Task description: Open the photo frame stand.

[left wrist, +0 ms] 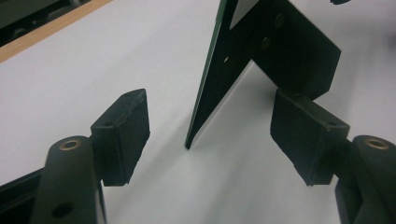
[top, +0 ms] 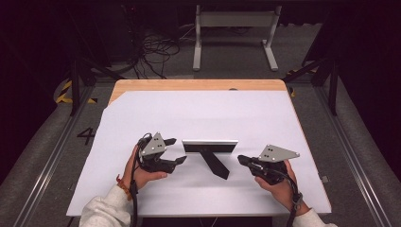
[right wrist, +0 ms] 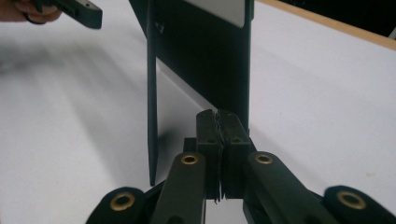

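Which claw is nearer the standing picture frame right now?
Left. The left claw sits open, its jaws astride the picture frame at its left end; the right claw is shut, just off the right end.

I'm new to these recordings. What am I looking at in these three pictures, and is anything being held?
A person sits at a table covered with white paper and holds a tool in each hand: the left hand-held gripper and the right hand-held gripper, each with two black jaws. The wide picture comes from a camera overhead. The other two come from cameras riding on the grippers, looking along their jaws. Between the grippers a picture frame stands upright on its back stand, its back toward the person. In the left gripper view, the open jaws sit on either side of the frame's edge without touching it. In the right gripper view, the jaws are shut together just in front of the frame, with nothing between them. Nothing is held.
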The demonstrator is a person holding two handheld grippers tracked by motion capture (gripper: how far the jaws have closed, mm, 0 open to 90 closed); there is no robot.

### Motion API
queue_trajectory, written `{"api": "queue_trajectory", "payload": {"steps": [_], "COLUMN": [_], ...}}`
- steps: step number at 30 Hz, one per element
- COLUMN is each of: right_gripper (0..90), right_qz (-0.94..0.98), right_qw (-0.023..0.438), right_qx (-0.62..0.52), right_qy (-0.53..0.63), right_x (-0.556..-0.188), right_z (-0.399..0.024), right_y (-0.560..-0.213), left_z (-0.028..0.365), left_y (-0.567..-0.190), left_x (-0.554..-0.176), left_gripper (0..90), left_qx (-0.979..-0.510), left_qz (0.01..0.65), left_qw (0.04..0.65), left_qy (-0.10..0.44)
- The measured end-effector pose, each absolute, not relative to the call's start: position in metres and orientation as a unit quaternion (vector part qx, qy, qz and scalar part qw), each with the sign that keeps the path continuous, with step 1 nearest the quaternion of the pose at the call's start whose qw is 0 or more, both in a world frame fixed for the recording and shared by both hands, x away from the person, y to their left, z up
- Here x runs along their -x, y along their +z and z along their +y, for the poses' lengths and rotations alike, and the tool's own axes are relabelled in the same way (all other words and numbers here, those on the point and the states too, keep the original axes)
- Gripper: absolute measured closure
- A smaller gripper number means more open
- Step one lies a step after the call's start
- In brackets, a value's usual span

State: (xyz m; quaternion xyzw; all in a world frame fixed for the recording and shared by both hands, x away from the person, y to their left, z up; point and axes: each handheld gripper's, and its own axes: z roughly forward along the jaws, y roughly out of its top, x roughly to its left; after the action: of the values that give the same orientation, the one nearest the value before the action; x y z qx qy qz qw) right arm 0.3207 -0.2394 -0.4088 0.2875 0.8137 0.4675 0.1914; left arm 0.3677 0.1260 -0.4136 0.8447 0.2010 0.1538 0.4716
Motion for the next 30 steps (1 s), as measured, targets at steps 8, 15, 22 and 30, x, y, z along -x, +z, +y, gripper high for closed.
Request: {"api": "queue_trajectory", "payload": {"steps": [8, 15, 22, 30], "right_gripper": [90.0, 90.0, 90.0, 90.0], "right_qz": [0.803, 0.803, 0.801, 0.796], "right_qw": [0.212, 0.221, 0.228, 0.231], "right_qx": [-0.282, -0.273, -0.28, -0.289], "right_qy": [0.48, 0.481, 0.477, 0.478], "right_x": [-0.323, -0.323, -0.328, -0.333], "right_z": [-0.232, -0.222, -0.217, -0.217], "right_y": [-0.401, -0.398, -0.398, -0.398], "left_z": [0.118, 0.118, 0.119, 0.12], "left_y": [-0.407, -0.405, -0.404, -0.403], "left_x": [-0.372, -0.374, -0.374, -0.373], "left_gripper": [30.2, 37.8, 53.7, 68.6], "left_qx": [-0.835, -0.827, -0.826, -0.823], "left_qz": [0.196, 0.195, 0.185, 0.181], "left_qw": [0.49, 0.506, 0.515, 0.521], "left_qy": [0.156, 0.147, 0.133, 0.136]}}
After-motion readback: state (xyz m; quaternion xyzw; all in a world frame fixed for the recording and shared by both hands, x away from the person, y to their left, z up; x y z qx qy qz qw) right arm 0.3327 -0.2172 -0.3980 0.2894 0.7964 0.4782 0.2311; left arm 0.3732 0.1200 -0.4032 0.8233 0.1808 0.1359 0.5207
